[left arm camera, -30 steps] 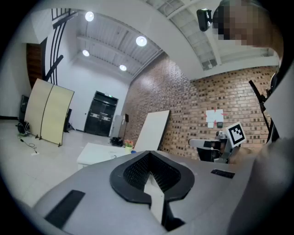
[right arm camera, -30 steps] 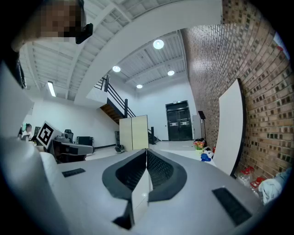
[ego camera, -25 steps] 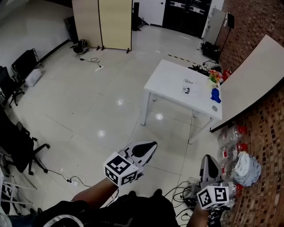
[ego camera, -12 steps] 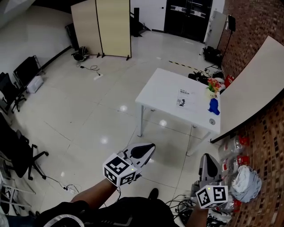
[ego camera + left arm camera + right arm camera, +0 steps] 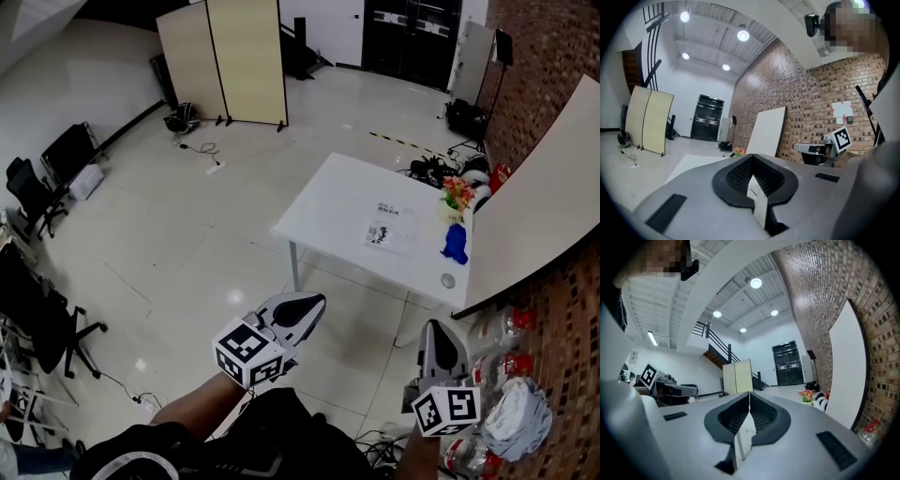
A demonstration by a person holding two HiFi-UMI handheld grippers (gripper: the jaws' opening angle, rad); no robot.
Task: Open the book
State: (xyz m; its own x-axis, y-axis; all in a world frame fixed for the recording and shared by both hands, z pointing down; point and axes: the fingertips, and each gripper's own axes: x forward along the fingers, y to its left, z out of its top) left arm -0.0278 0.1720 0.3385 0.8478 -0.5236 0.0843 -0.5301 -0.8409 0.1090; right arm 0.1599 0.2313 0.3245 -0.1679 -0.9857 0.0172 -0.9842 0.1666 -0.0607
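So at this moment the job hadn't really started. The book (image 5: pixel 387 228) was lying flat on the white bench (image 5: pixel 328 202), toward its right half. It looked closed with the printed cover up, though it was too small in the head view to be sure. Both claws were well apart from it, out over bare floor (image 5: pixel 187 216) on the near side of the bench.

The left claw (image 5: pixel 302 307) was held out in front of the person's body with its jaws pressed together and nothing between them. Its own view showed only the room past the tips. The right claw (image 5: pixel 439 345) was the same: jaws closed on nothing, pointing roughly toward the bench end with the clutter. My guess is they were carried low and closed because there was nothing to grab at that range, just a walking-up posture.

Next to the book sat a small bunch of flowers (image 5: pixel 457 192) and a blue object (image 5: pixel 456 242), with a little round thing (image 5: pixel 448 279) near the bench's corner. All of it was on the book's right side, so coming at the cover from the open left side looked safer. A thin cover lying flat probably needs one claw pinning the book while the other lifts an edge.
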